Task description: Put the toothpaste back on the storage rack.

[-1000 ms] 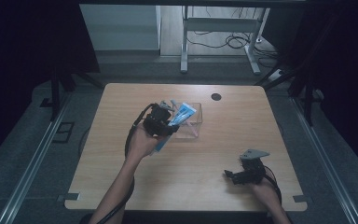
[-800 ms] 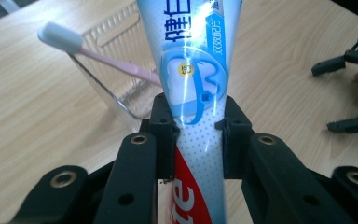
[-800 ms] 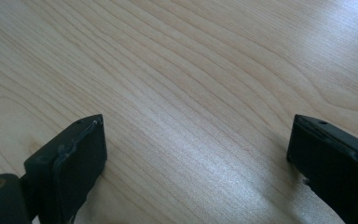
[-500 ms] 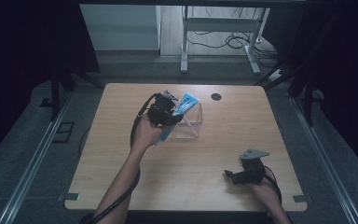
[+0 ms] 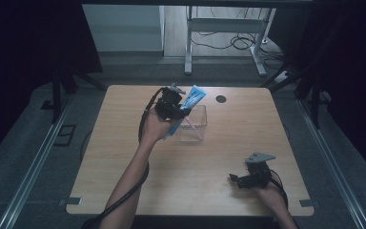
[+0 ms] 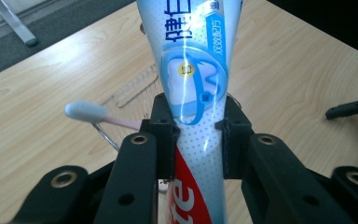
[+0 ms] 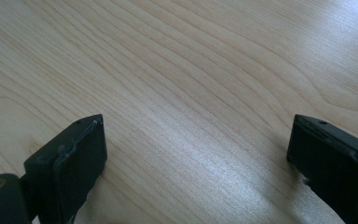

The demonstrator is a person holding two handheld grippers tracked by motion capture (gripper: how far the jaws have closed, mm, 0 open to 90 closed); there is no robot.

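**Toothpaste tube being held over the clear container, long axis to be brought upright**

The left gripper (image 5: 177, 109) is being kept clamped on a toothpaste tube (image 5: 187, 106), whose body is being pinched flat between the two pads in the left gripper view. The gripper (image 6: 198, 135) is being held at the near left rim of a clear container (image 5: 194, 125), which is lying at about four o'clock from it in the high view and just beside it. The tube's long axis is being carried on a slant, its upper end pointing towards one o'clock over the container and its lower end hanging towards seven o'clock, outside the rim. The coming move is judged to turn on that slant: the tube is probably having to be tipped nearer to upright and shifted towards four o'clock before being lowered inside. A pink-stemmed cotton swab (image 6: 89, 114) is already leaning in the container.

The tube (image 6: 193, 70) is looking pale blue and white, with dark blue lettering, a tooth emblem, a dotted band and red print low down; its skin is glossy and soft.

The right gripper (image 5: 248, 180) is being rested well apart at five o'clock on the wooden surface (image 5: 238, 143), its jaws standing wide with nothing between them, so the left hand is the nearer one.
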